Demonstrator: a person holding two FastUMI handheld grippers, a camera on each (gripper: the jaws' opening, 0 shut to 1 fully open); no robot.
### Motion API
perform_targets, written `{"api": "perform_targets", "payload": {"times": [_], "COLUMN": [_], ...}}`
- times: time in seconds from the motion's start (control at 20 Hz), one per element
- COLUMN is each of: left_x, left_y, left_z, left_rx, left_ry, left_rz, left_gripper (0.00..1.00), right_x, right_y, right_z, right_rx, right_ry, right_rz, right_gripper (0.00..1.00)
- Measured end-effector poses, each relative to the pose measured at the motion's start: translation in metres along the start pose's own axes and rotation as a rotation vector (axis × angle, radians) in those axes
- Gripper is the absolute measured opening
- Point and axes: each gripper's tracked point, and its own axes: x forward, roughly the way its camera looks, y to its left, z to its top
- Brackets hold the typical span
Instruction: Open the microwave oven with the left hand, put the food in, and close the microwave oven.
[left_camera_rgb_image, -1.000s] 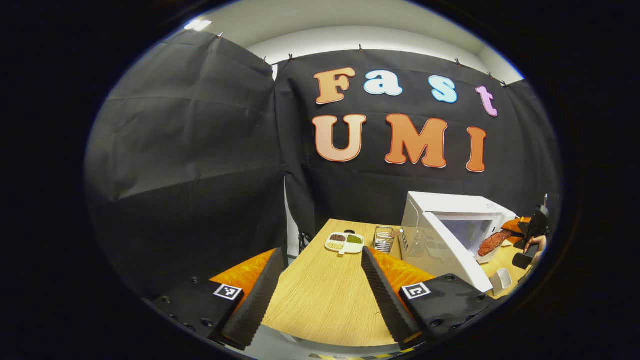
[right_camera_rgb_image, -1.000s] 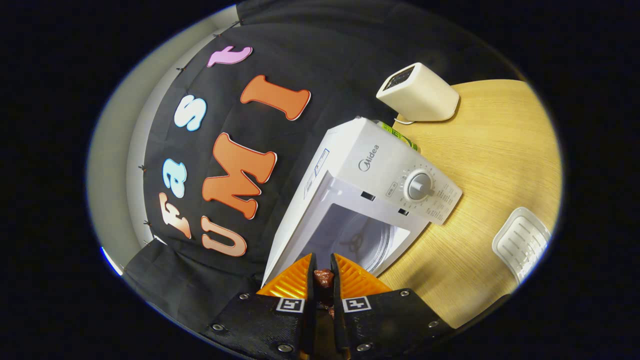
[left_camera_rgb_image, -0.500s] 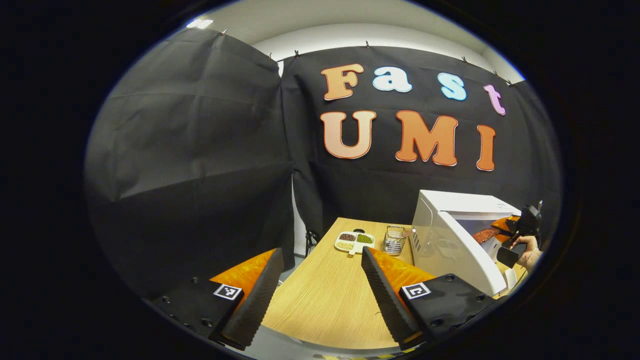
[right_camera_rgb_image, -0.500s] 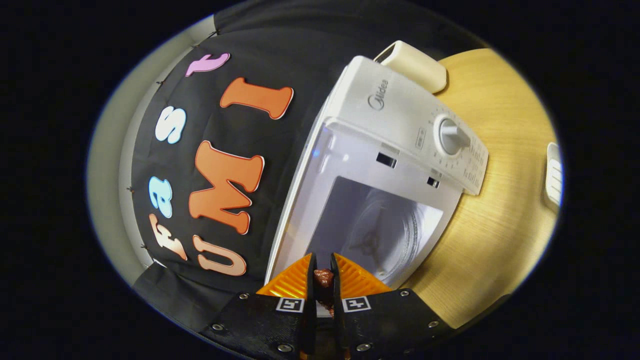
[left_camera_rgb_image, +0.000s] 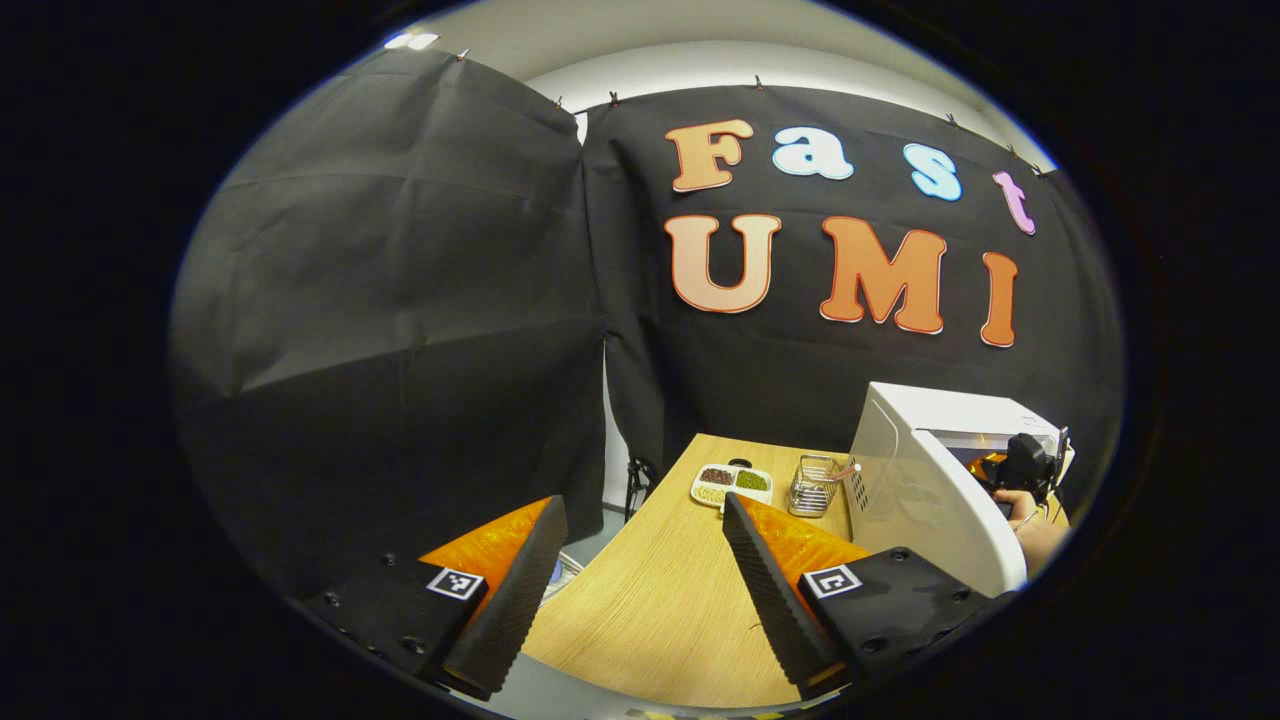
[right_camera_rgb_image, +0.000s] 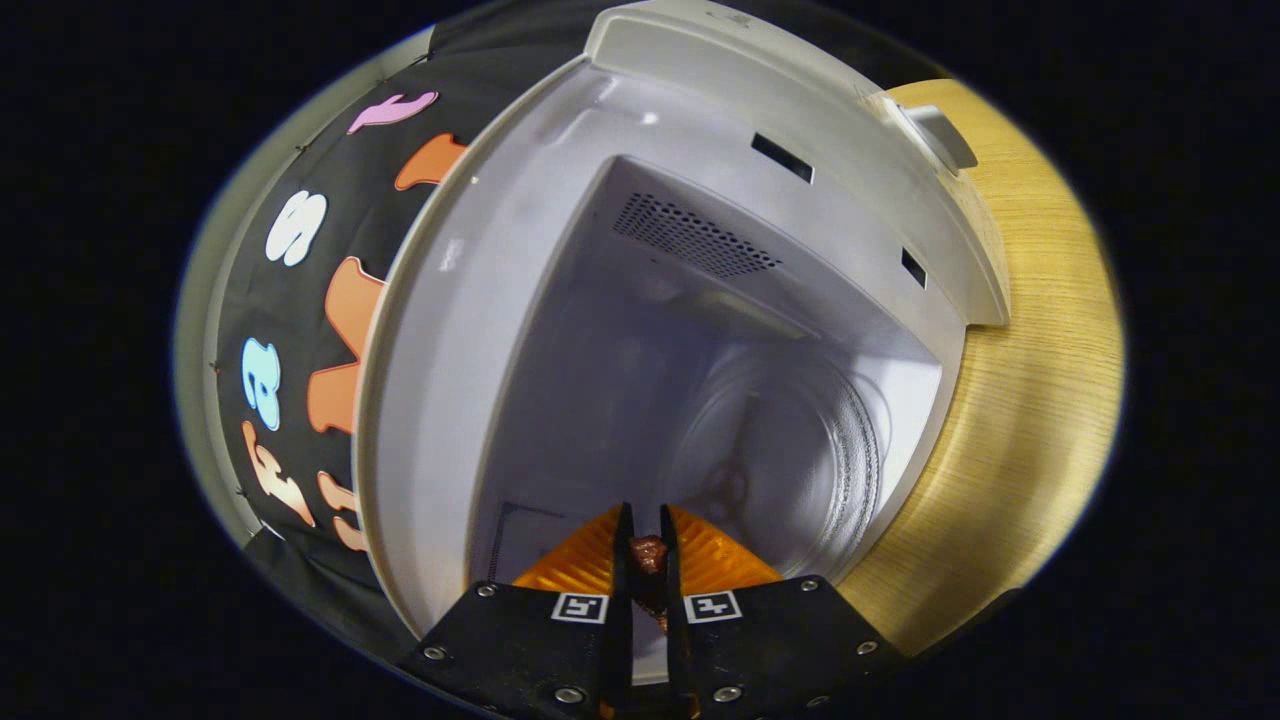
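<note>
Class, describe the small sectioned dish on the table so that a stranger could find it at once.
Start at the white microwave oven on the wooden table. Beside it stands a wire basket, then the sectioned dish. It alone is flat and white, holding separate dark, green and pale fillings.

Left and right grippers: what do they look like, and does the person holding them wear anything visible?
The left gripper has black bodies with screw heads, a square black-and-white marker tag on each, and ribbed fingers. The right gripper has the same black bodies, screws and marker tags. In the left gripper view, the hand on the right gripper shows a thin band at the wrist; no sleeve is visible.
</note>
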Motion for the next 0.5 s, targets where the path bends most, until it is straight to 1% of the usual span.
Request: {"api": "perform_targets", "payload": {"times": [0.05, 0.1, 0.15, 0.2, 0.25, 0.3, 0.35, 0.4, 0.5], "left_x": [0.005, 0.006, 0.006, 0.005, 0.006, 0.005, 0.007, 0.008, 0.009], "left_y": [0.002, 0.003, 0.002, 0.0, -0.003, -0.006, -0.009, -0.012, -0.017], "left_z": [-0.002, -0.002, -0.004, -0.006, -0.008, -0.009, -0.012, -0.012, -0.013], "left_rx": [0.009, 0.023, 0.036, 0.044, 0.049, 0.051, 0.049, 0.046, 0.043], "left_ry": [0.005, 0.006, 0.01, 0.015, 0.02, 0.023, 0.026, 0.027, 0.029], "left_rz": [0.004, 0.008, 0.007, 0.003, -0.004, -0.01, -0.017, -0.024, -0.034], "left_gripper": [1.0, 0.98, 0.98, 1.0, 0.98, 0.98, 1.0, 1.0, 1.0], "right_x": [0.007, 0.008, 0.009, 0.01, 0.01, 0.014, 0.015, 0.012, 0.004], "right_y": [-0.005, -0.002, -0.003, -0.006, -0.005, -0.009, -0.013, -0.014, -0.016], "right_z": [-0.002, -0.001, -0.001, 0.0, 0.003, 0.009, 0.016, 0.022, 0.033], "right_rx": [-0.032, -0.051, -0.065, -0.094, -0.126, -0.173, -0.232, -0.303, -0.426], "right_ry": [-0.008, -0.011, -0.008, -0.01, -0.022, -0.04, -0.057, -0.08, -0.108], "right_rz": [-0.016, -0.012, -0.012, -0.027, -0.03, -0.046, -0.06, -0.072, -0.082], "right_gripper": [0.14, 0.16, 0.16, 0.19, 0.2, 0.3, 0.26, 0.57, 0.83]}}
